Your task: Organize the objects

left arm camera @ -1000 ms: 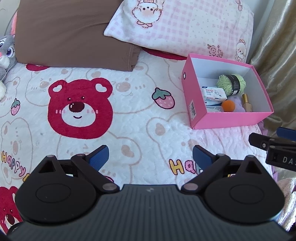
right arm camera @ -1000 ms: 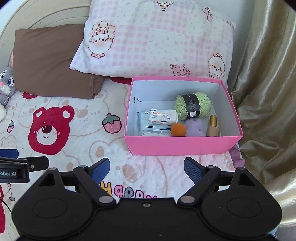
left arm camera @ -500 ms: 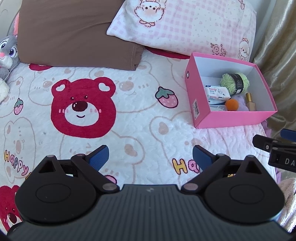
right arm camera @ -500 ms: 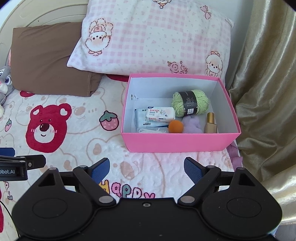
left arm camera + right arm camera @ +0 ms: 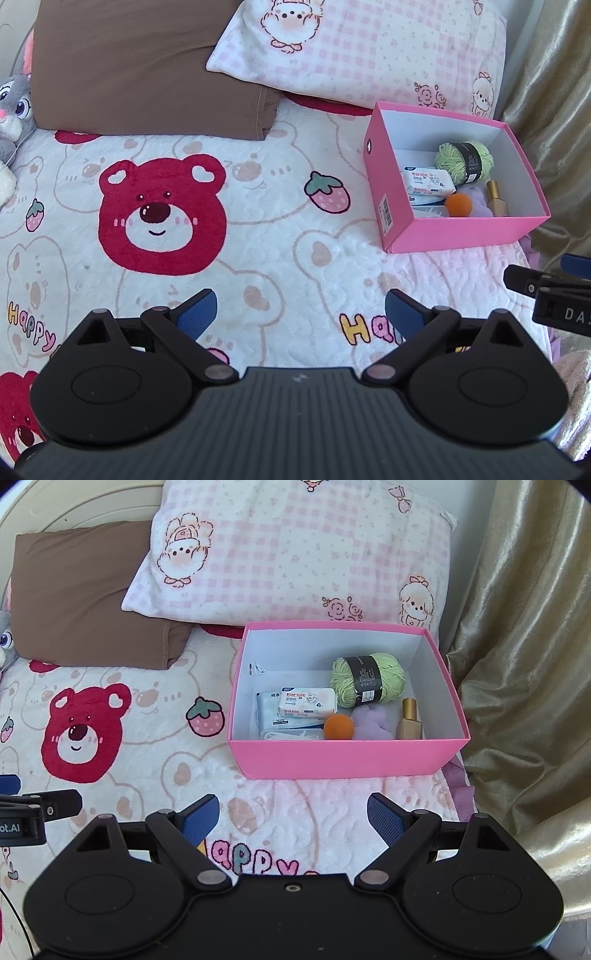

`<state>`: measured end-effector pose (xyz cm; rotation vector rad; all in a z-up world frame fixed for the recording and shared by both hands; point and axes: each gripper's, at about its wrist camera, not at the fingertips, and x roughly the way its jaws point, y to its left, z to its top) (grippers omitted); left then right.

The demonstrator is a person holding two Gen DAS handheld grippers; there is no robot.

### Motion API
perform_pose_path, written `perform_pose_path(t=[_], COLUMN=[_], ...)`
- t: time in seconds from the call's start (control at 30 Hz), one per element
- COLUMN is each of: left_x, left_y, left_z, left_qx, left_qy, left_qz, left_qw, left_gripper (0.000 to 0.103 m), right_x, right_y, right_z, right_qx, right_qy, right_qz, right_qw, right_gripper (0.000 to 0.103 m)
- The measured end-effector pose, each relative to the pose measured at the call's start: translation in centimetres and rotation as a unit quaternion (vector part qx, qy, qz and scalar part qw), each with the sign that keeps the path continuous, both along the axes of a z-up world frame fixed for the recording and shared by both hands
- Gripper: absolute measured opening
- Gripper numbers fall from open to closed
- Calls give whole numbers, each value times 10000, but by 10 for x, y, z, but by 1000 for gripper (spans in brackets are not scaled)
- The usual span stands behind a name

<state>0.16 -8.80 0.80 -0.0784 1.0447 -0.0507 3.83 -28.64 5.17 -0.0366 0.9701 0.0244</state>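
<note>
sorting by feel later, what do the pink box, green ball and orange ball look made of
Pink box: likely cardboard, matte pink outside and white inside, with thin straight walls and a barcode sticker.
Green ball: yarn, soft wound strands under a dark paper band.
Orange ball: fuzzy and matte, probably felt or a pompom; the look leaves it open.

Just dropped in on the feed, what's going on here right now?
A person is tidying things on a bed with two handheld grippers. The left gripper and right gripper both hang open and empty above the bear-print blanket, holding nothing. The pink box sits near the pillows and already contains a green yarn ball, tissue packs, an orange ball, a purple fluffy item and a gold bottle. No loose item shows on the blanket near the grippers.
</note>
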Motion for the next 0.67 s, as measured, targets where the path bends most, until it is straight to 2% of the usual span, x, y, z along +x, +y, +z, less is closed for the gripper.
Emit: perform_pose_path(t=[0.3,0.47,0.67], left_x=[0,0,1], left_y=[3,3,10], left_z=[3,4,5], left_qx=[-65,125,-15], left_qy=[-46,-121,-108], left_qz=[69,151,238], left_qw=[9999,9997,9997], left_gripper=[99,99,99], right_x=[-1,0,-1], right_y=[-2,-3,-1], right_z=[2,0,0], right_qx=[-64,-65,-87], right_qy=[-7,29,37], right_qz=[-14,-26,3], right_qw=[10000,10000,10000], right_gripper=[90,90,90])
